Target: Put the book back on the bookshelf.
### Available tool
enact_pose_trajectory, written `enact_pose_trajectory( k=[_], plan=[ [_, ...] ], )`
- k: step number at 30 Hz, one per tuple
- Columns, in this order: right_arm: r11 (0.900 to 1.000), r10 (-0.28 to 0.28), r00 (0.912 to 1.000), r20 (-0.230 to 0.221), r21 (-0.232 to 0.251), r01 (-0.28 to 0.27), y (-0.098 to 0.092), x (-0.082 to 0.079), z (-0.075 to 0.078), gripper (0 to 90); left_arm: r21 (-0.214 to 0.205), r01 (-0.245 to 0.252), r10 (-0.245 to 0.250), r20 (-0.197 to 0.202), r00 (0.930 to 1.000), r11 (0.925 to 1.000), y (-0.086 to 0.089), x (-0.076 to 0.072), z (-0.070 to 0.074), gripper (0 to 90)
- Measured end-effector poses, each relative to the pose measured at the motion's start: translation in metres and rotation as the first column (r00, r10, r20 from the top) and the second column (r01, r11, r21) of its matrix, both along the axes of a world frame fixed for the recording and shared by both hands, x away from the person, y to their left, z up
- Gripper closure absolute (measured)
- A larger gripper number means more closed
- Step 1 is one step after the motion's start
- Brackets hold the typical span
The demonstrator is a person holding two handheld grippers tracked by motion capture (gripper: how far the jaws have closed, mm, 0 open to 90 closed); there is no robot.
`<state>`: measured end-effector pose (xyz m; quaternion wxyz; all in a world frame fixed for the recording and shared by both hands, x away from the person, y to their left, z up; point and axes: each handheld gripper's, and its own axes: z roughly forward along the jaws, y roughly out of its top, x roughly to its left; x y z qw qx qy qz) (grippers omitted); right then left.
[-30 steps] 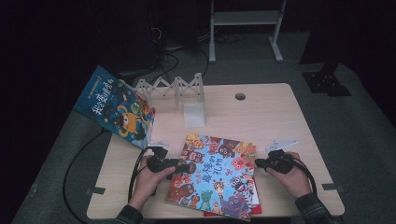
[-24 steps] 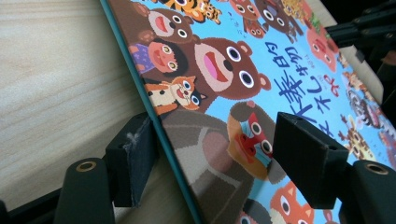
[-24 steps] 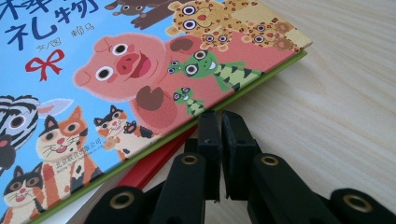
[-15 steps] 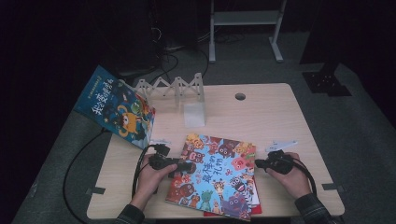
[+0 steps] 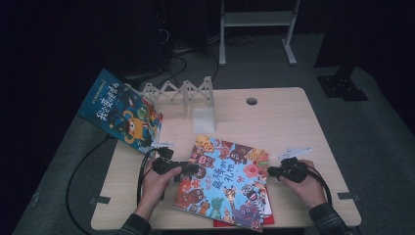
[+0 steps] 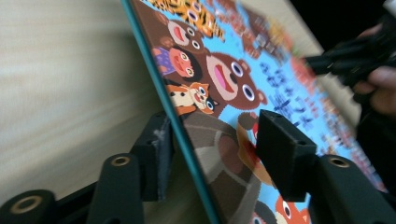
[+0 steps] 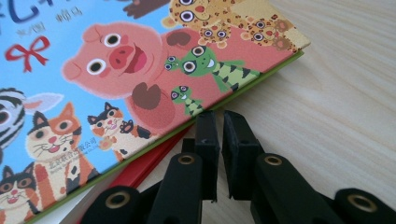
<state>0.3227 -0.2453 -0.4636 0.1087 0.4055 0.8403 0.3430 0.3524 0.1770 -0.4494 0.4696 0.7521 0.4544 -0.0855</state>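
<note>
A glossy hardcover picture book (image 5: 227, 183), its cover crowded with cartoon animals on a blue ground, lies flat in the lower middle of the high view on the pale wood-grain worktop (image 5: 274, 122). It rests on a thinner red book (image 7: 140, 170) whose edge peeks out beneath it. The left gripper (image 5: 188, 169), at the book's left edge, has the teal-edged cover between its black, blocky jaws, which have just been closing; in the left gripper view (image 6: 212, 149) one pad seems to touch the underside while the other stands slightly off the printed face, so the cover is straddled rather than firmly pinched. The right gripper (image 5: 274, 171) sits just beside the book's right edge; in the right gripper view (image 7: 219, 126) its jaws stand almost together with nothing between them, their tips near the green board edge.

Toward the upper left of the high view a second, darker blue book (image 5: 122, 115) leans tilted against a white zigzag rack (image 5: 181, 93) with accordion-like folds
</note>
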Motion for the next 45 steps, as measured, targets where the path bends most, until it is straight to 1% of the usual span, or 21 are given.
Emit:
enact_pose_trajectory(
  k=[3, 5, 8, 10, 12, 13, 14, 17, 19, 21, 24, 31, 34, 36, 37, 38, 39, 40, 41, 42, 45],
  plan=[
    [1.0000, -0.005, 1.0000, -0.003, -0.002, 0.005, 0.000, 0.000, 0.000, 83.1, 0.002, 0.006, -0.006, 0.005, 1.0000, 1.0000, -0.001, 0.001, 0.004, 48.0],
    [0.9999, -0.010, 1.0000, -0.002, -0.008, 0.010, 0.000, 0.000, -0.001, 83.5, -0.006, 0.015, -0.015, -0.009, 0.9998, 0.9999, -0.002, 0.002, 0.004, 48.1],
    [0.9995, -0.019, 0.9998, 0.003, -0.025, 0.019, -0.001, 0.001, -0.001, 84.9, -0.042, 0.039, -0.040, -0.026, 0.9989, 0.9984, -0.002, 0.003, 0.006, 50.2],
    [0.9991, -0.025, 0.9997, 0.002, -0.035, 0.025, -0.002, 0.002, -0.002, 85.9, -0.067, 0.054, -0.055, -0.023, 0.9982, 0.9963, -0.004, 0.003, 0.008, 50.3],
    [0.9984, -0.033, 0.9995, 0.004, -0.047, 0.033, -0.003, 0.002, -0.003, 86.8, -0.110, 0.055, -0.059, -0.037, 0.9975, 0.9924, -0.005, 0.005, 0.009, 50.3],
    [0.9979, -0.035, 0.9994, 0.006, -0.054, 0.036, -0.004, 0.002, -0.004, 87.5, -0.119, 0.061, -0.067, -0.047, 0.9966, 0.9910, -0.006, 0.006, 0.008, 50.3],
    [0.9975, -0.036, 0.9993, 0.009, -0.061, 0.037, -0.004, 0.002, -0.004, 88.0, -0.112, 0.066, -0.072, -0.050, 0.9962, 0.9915, -0.007, 0.006, 0.008, 49.9],
    [0.9974, -0.035, 0.9993, 0.015, -0.063, 0.036, -0.004, 0.002, -0.004, 89.1, -0.095, 0.079, -0.087, -0.079, 0.9931, 0.9924, -0.014, 0.008, 0.005, 44.3],
    [0.9974, -0.034, 0.9993, 0.017, -0.063, 0.035, -0.004, 0.002, -0.004, 89.2, -0.088, 0.081, -0.088, -0.082, 0.9927, 0.9928, -0.016, 0.010, 0.003, 45.6],
    [0.9975, -0.034, 0.9993, 0.016, -0.062, 0.035, -0.004, 0.002, -0.004, 89.2, -0.093, 0.079, -0.087, -0.088, 0.9923, 0.9925, -0.017, 0.011, 0.003, 46.4],
    [0.9970, -0.032, 0.9993, 0.018, -0.070, 0.033, -0.004, 0.002, -0.004, 89.2, -0.125, 0.070, -0.081, -0.087, 0.9929, 0.9897, -0.017, 0.013, 0.005, 49.1],
    [0.9961, -0.028, 0.9992, 0.027, -0.082, 0.031, -0.004, 0.001, -0.004, 89.3, -0.115, 0.064, -0.077, -0.114, 0.9904, 0.9912, -0.023, 0.017, 0.003, 51.3],
    [0.9959, -0.029, 0.9992, 0.027, -0.085, 0.031, -0.004, 0.001, -0.004, 89.3, -0.136, 0.062, -0.079, -0.121, 0.9895, 0.9887, -0.024, 0.018, 0.003, 52.1],
    [0.9957, -0.031, 0.9992, 0.027, -0.087, 0.033, -0.003, 0.001, -0.004, 89.4, -0.151, 0.076, -0.095, -0.123, 0.9878, 0.9857, -0.025, 0.019, 0.004, 52.5],
    [0.9954, -0.030, 0.9991, 0.029, -0.090, 0.033, -0.003, 0.001, -0.004, 89.3, -0.156, 0.089, -0.109, -0.130, 0.9854, 0.9838, -0.027, 0.019, 0.003, 52.7],
    [0.9956, -0.031, 0.9991, 0.030, -0.088, 0.033, -0.003, 0.001, -0.004, 89.3, -0.177, 0.098, -0.124, -0.146, 0.9814, 0.9793, -0.030, 0.019, 0.003, 53.5],
    [0.9959, -0.031, 0.9991, 0.030, -0.084, 0.033, -0.002, 0.001, -0.005, 89.3, -0.167, 0.111, -0.137, -0.150, 0.9792, 0.9796, -0.034, 0.019, 0.002, 53.8],
    [0.9963, -0.025, 0.9991, 0.035, -0.082, 0.027, -0.002, 0.001, -0.005, 89.3, -0.155, 0.113, -0.136, -0.149, 0.9795, 0.9815, -0.037, 0.018, 0.002, 53.9],
    [0.9961, -0.023, 0.9992, 0.034, -0.084, 0.026, -0.001, 0.001, -0.004, 89.3, -0.170, 0.106, -0.133, -0.154, 0.9790, 0.9798, -0.039, 0.018, 0.001, 54.2],
    [0.9958, -0.021, 0.9992, 0.035, -0.088, 0.024, -0.001, 0.001, -0.004, 89.3, -0.178, 0.112, -0.141, -0.165, 0.9760, 0.9777, -0.037, 0.020, 0.001, 55.2],
    [0.9971, -0.017, 0.9993, 0.034, -0.074, 0.019, -0.003, 0.001, -0.004, 88.4, -0.189, 0.107, -0.141, -0.177, 0.9740, 0.9762, -0.036, 0.020, 0.001, 57.0]
  ],
)
